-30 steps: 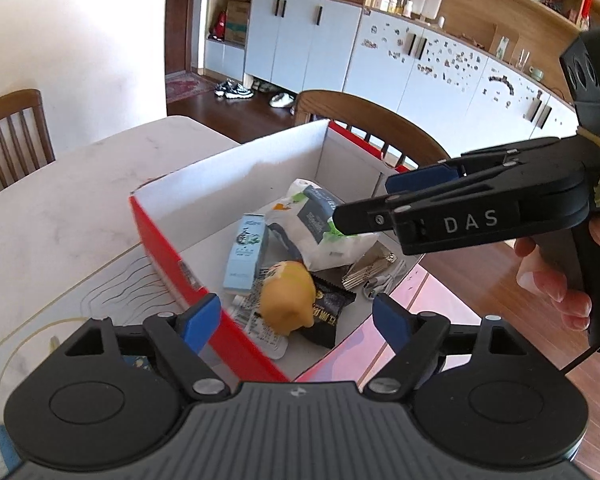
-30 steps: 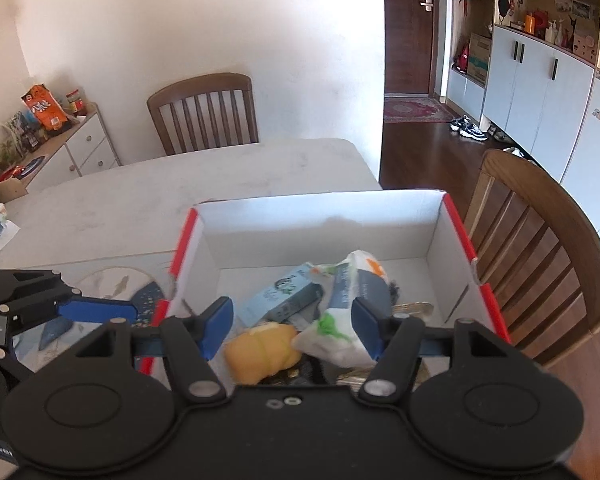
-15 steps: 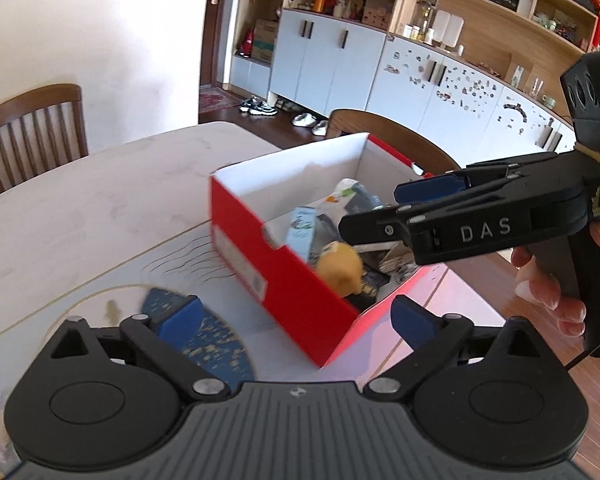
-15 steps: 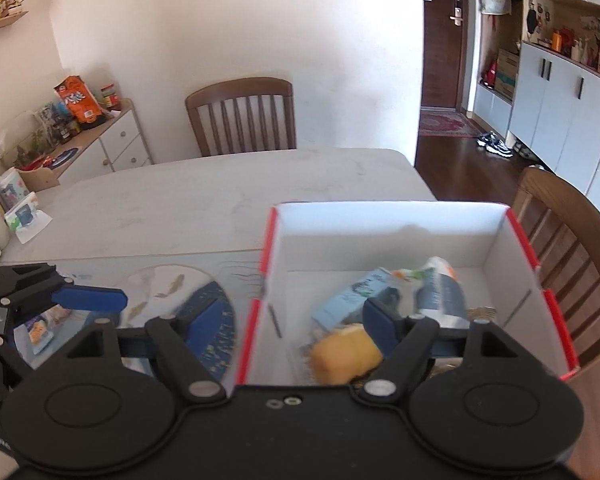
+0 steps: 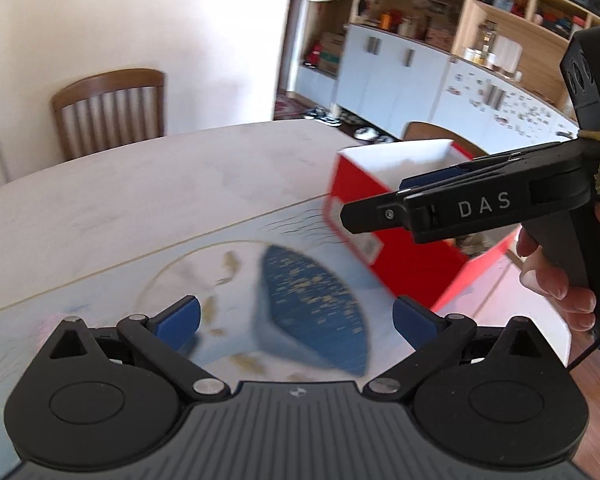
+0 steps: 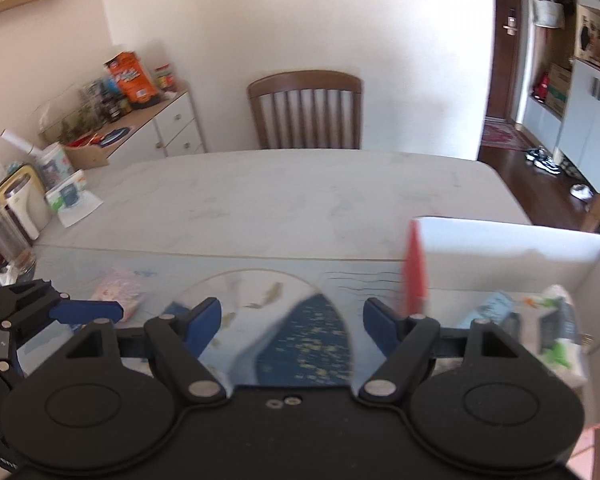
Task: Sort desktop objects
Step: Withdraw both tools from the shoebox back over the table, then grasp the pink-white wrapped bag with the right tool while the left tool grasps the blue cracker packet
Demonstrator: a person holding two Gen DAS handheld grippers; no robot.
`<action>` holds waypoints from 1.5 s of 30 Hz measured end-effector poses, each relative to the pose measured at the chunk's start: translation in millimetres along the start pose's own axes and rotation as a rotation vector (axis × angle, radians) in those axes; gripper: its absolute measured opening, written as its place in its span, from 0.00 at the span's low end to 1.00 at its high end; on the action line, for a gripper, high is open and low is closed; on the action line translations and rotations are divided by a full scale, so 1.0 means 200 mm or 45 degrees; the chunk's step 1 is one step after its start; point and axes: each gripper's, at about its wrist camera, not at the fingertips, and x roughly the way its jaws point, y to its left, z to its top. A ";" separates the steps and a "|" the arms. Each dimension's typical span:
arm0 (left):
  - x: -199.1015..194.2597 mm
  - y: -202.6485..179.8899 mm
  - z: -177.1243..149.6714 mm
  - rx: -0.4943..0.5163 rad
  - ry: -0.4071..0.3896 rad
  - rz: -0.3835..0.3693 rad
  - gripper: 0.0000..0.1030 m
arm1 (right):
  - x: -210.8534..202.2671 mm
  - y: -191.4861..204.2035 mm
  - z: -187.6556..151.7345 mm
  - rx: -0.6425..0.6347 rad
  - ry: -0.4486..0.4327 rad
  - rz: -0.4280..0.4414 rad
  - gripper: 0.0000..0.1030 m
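Note:
A red box with a white inside point(image 5: 384, 208) point(image 6: 500, 244) stands on the table at the right. It holds a white wipes packet point(image 6: 560, 320) and a light blue carton point(image 6: 488, 312). A pink packet point(image 6: 118, 292) lies on the printed mat point(image 6: 300, 320) to the left. My left gripper point(image 5: 296, 316) is open and empty above the mat. My right gripper point(image 6: 292, 316) is open and empty, also over the mat, left of the box. The right gripper also shows in the left wrist view point(image 5: 460, 208), in front of the box.
A wooden chair point(image 6: 306, 110) stands at the table's far side. A side cabinet with snacks and jars point(image 6: 132, 120) is at the left. A tissue pack point(image 6: 66, 196) and a metal jar point(image 6: 0, 232) sit at the table's left edge. White cupboards point(image 5: 400, 76) line the right.
Both grippers have swung left, away from above the box and over the printed mat. The box has slid to the right side of both views. Both stay open and empty.

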 end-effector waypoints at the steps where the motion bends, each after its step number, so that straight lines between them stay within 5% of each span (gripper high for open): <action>1: -0.02 0.03 -0.02 -0.009 -0.004 0.011 1.00 | 0.02 0.04 0.00 -0.012 0.005 0.012 0.76; 22: -0.20 0.61 -0.36 -0.144 0.013 0.264 1.00 | 0.35 0.61 0.05 -0.207 0.078 0.227 0.76; 45: -0.03 0.92 -0.55 -0.124 0.086 0.271 1.00 | 0.75 1.01 0.02 -0.592 0.178 0.359 0.79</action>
